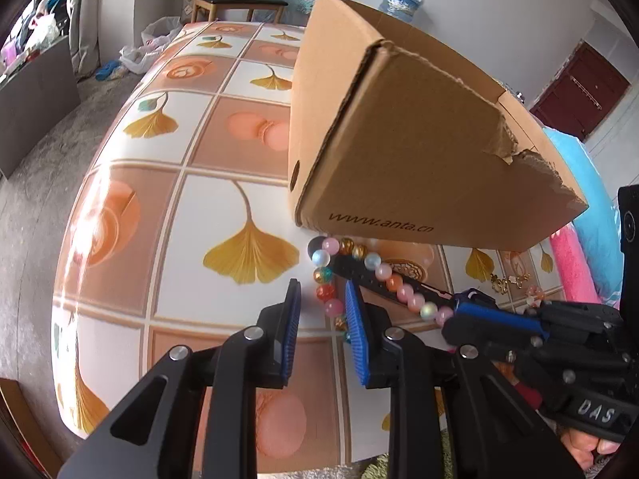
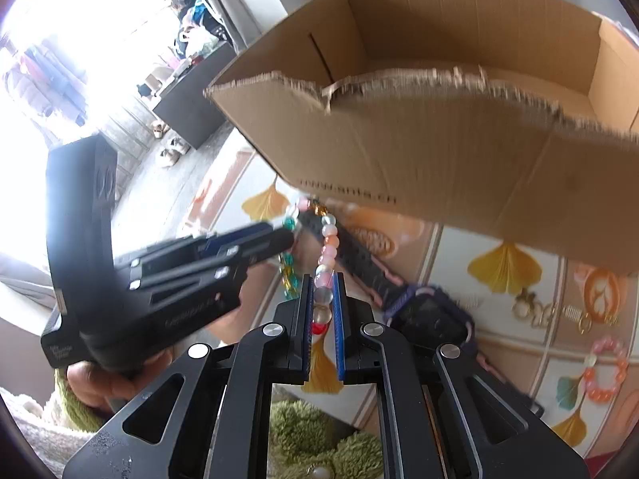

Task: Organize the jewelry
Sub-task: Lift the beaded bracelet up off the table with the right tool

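Glossy ginkgo-leaf tiled worktop (image 1: 239, 183), torn cardboard box (image 1: 419, 151) far right, wooden chair (image 1: 239, 2) beyond, left tongs (image 1: 323, 303) apart and empty, right tongs (image 2: 322, 291) clamped on beaded bracelet (image 2: 325, 263) near box.

The box (image 2: 439, 151) is motion-blurred in the right wrist view, its printed line unreadable there. It hides the counter (image 1: 223, 199) behind it. Part of the bracelet (image 1: 383, 271) disappears behind the left jaws. Small trinkets (image 2: 547, 313), perhaps earrings, are too smeared to identify.
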Motion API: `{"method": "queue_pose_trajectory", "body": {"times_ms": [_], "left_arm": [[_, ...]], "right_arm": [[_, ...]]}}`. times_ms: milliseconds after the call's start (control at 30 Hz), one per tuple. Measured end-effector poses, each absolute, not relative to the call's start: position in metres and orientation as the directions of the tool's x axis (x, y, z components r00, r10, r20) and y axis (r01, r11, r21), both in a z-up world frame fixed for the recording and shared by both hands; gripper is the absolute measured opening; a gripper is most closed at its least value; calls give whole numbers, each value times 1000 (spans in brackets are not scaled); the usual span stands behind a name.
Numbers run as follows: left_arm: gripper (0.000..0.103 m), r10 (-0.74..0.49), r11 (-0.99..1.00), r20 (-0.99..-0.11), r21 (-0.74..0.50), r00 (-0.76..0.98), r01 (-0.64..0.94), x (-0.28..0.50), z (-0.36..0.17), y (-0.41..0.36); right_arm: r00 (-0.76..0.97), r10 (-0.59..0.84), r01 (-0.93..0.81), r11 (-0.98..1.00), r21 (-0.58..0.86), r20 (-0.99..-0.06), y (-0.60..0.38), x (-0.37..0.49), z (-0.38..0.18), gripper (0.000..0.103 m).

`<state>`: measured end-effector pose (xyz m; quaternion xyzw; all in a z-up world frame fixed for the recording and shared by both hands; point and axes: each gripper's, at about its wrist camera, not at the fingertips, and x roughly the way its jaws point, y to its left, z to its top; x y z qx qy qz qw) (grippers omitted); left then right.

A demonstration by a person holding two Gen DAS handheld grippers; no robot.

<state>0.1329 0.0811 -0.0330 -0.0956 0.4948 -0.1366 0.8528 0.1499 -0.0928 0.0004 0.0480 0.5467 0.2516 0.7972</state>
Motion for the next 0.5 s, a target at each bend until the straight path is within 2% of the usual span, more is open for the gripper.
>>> {"method": "queue_pose_trajectory", "body": {"times_ms": [233,267,333,500], "left_arm": [[22,-229,971,-831,-156,507,183,140,-32,61],[21,-216,973,-830,-137,514,188,140,-33,59],[9,-173,979,-833,-86,526,187,138,-34,57],[9,-151,984,-838,-78,525,160,130,-33,67]], "right_arm": [[251,447,-337,872,355,-859,-103,144,1,7],[253,445,-339,872,352,-859,-104,143,2,7],[253,443,-343,872,349,-860,-107,142,3,7],[254,438,-345,874,342,-862,-104,145,0,8]]}}
